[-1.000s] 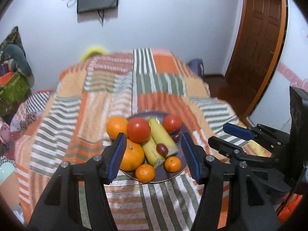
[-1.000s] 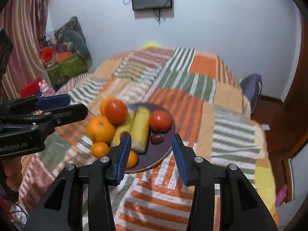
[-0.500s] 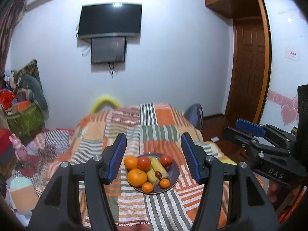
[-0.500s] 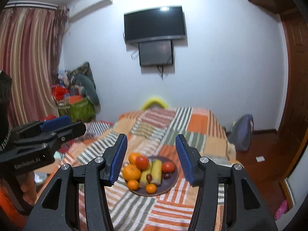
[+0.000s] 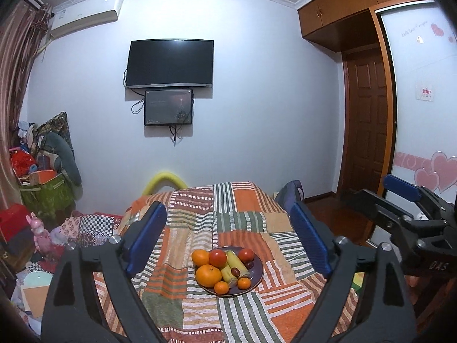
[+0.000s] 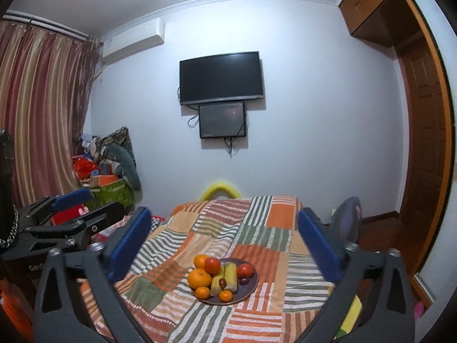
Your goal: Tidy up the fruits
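A: How many fruits are on the plate (image 5: 258, 267)?

B: Four orange citrus: two large oranges (image 5: 208, 275) and two small mandarins (image 5: 221, 287). Two round, glossy red tomatoes (image 5: 217, 258), one stacked high at the back and one to the right. Two yellow bananas (image 5: 237, 263) lie side by side down the middle. Small dark red grapes (image 5: 235, 271) sit among them; I count two or three and cannot say which.

A: And the plate itself?

B: Round, shallow and dark purplish, with a smooth sheen. It lies flat on a patchwork bedspread (image 5: 200, 228) of striped squares in orange, green, white and rust, soft-looking fabric.

A: The tools?

B: Two. The left gripper (image 5: 228, 238) stands wide apart, with nothing between its ribbed blue pads (image 5: 147, 235) on black plastic arms. The right gripper (image 6: 224, 238) is spread just as wide and holds nothing. Both hang well back from the plate, which shows low between each pair of fingers.

A: What is on the wall?

B: Two flat dark rectangles: a television (image 6: 221, 77) with a smaller screen (image 6: 222, 120) just under it, cables dangling. One white air conditioner (image 6: 132, 43) is mounted up left, beside the striped curtains (image 6: 40, 108).
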`<action>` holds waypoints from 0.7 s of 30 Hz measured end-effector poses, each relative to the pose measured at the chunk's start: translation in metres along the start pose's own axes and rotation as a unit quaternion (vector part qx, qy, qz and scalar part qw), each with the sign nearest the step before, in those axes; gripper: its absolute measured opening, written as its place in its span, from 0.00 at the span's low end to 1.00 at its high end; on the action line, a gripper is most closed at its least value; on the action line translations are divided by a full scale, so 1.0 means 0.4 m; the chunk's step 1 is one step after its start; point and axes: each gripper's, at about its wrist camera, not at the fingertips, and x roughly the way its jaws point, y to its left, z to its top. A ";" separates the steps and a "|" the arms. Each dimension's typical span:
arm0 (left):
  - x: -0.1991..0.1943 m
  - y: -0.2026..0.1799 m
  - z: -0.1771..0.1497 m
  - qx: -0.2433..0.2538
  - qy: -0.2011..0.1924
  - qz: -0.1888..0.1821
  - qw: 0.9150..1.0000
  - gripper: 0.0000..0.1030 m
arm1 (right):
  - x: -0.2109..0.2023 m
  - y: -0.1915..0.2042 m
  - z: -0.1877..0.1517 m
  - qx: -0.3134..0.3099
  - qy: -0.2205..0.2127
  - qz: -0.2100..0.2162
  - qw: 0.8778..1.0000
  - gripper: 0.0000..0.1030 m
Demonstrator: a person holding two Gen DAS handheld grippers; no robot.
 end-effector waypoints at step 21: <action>-0.039 -0.006 -0.007 -0.009 -0.005 0.005 1.000 1.00 | -0.037 -0.002 -0.021 0.002 0.003 -0.006 1.000 1.00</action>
